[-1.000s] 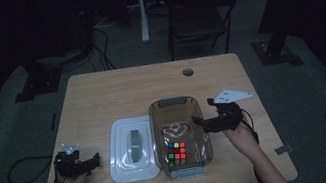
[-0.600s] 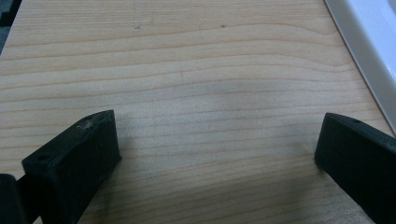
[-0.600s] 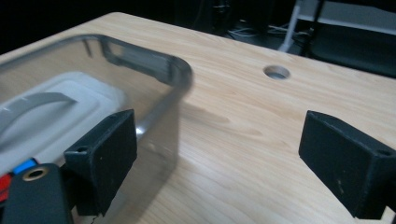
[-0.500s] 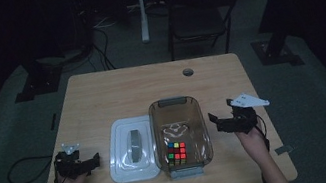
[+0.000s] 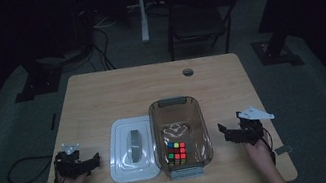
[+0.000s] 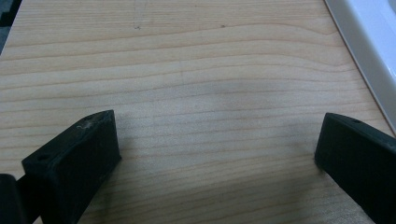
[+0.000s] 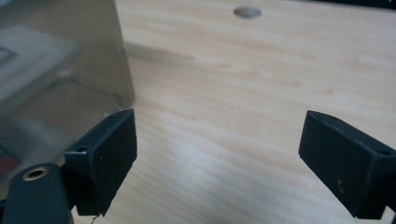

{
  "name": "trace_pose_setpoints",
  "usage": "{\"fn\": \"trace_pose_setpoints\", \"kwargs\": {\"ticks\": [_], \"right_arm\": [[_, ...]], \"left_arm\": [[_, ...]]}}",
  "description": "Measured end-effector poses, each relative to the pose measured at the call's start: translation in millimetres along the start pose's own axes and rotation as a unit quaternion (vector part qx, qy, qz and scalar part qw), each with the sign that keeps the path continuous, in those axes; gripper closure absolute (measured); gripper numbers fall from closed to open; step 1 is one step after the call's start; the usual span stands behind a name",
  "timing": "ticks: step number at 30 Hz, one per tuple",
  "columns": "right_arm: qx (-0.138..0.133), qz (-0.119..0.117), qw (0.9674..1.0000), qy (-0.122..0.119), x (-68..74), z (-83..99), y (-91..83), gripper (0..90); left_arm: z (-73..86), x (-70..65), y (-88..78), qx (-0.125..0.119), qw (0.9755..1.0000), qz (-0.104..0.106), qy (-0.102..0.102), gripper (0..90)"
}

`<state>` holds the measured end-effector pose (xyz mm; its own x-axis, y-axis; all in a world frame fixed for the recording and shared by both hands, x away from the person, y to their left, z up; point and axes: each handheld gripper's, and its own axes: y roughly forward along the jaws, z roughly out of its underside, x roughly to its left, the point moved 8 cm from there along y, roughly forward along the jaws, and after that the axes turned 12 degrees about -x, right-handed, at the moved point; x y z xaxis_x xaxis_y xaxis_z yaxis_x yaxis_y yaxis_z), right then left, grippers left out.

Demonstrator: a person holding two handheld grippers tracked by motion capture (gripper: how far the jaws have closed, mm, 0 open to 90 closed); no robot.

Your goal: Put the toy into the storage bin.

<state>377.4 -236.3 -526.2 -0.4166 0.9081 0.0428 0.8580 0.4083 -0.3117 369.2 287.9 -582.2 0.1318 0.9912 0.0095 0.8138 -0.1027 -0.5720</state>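
Both grippers sit low at the near edge of the tabletop (image 5: 114, 87), and nothing is in hand. The left gripper (image 5: 93, 160) rests left of the white lid (image 5: 133, 150), jaws spread wide over bare wood; the right gripper (image 5: 223, 133) hovers just right of the clear brown bin (image 5: 180, 131), jaws equally wide and empty. Inside the bin, toward its near end, lies the Rubik's cube (image 5: 177, 152), colours up. The lid lies flat just left of the bin, seemingly touching its side. My read: that bin is thin, stiff plastic, light even with the cube in it, its walls smooth and likely slippery, so a pinch over the rim or at the grey end latch (image 5: 187, 172) looks safest. The lid is flat and light, best taken by an edge or its raised grey centre handle (image 5: 134, 145). The right gripper view brings the bin's translucent wall (image 7: 60, 70) up close beside one jaw and shows the tabletop's cable hole (image 7: 247, 11) beyond. The left gripper view catches just the lid's white rim (image 6: 369, 51) at the corner. The high view alone gives cube, lid and bin together.
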Motion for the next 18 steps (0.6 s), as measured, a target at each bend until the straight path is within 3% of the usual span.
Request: {"fn": "trace_pose_setpoints", "kwargs": {"ticks": [6,11,14,18], "right_arm": [[0.025,0.003,0.9996,0.011,-5.3,24.5,2.2,12.7],[0.057,0.019,0.9982,0.007,-11.8,46.2,4.7,12.8],[0.055,0.022,0.9982,0.012,-12.2,45.1,5.1,12.8],[0.083,0.038,0.9958,0.006,-15.4,50.5,6.2,12.8]], "left_arm": [[0.0,0.0,0.0,0.0,1.0,0.0,0.0,0.6],[0.0,0.0,0.0,0.0,1.0,0.0,0.0,0.6],[0.0,-0.4,0.0,0.0,1.0,0.002,0.001,0.6],[0.0,-1.6,-0.1,-0.001,1.0,0.006,0.004,0.6]]}}
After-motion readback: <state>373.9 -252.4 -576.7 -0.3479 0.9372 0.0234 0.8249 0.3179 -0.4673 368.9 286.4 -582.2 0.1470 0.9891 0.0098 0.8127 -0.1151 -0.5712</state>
